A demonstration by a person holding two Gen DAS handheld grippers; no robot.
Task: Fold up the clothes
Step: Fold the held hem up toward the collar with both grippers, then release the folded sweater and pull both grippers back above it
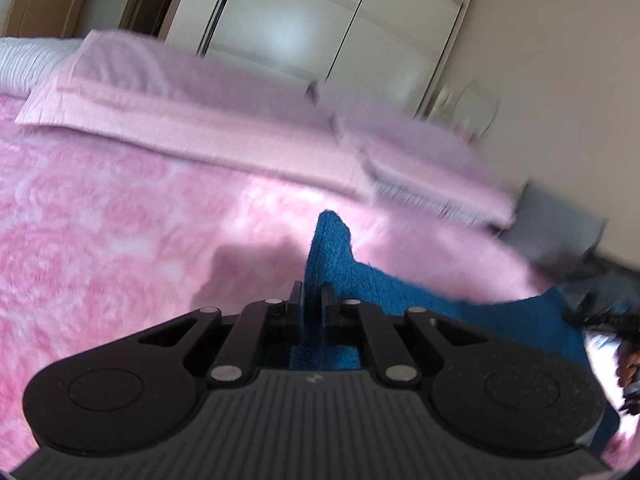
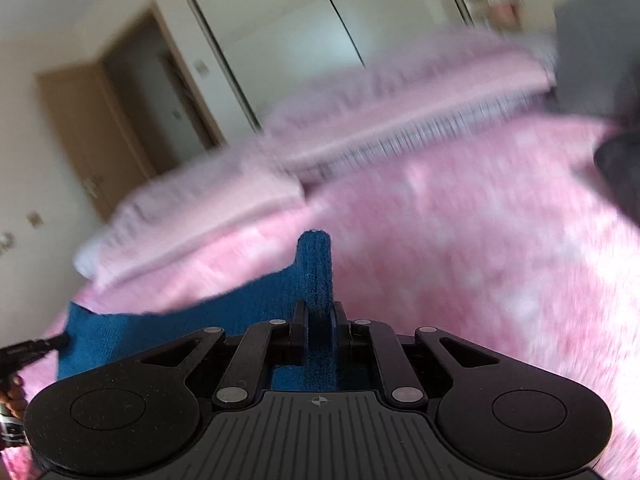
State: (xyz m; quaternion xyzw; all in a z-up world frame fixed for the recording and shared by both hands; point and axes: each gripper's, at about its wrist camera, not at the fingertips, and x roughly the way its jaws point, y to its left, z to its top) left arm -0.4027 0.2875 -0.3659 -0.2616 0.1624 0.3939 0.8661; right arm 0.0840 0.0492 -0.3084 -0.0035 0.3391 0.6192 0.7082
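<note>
A pink blanket covers the bed and fills most of both views. Two pale pink pillows lie side by side along its far edge, in front of a white wardrobe; a brown door stands to the left of the wardrobe. Both pictures are blurred.

A blue cloth hangs stretched above the blanket between the two tools. The left gripper is clamped on one end of the cloth, a corner of which sticks up past its fingertips while the rest runs off to the right. The right gripper is clamped on the other end, where a folded tip rises past its fingers and the cloth runs away to the left, towards the other tool at the frame edge
</note>
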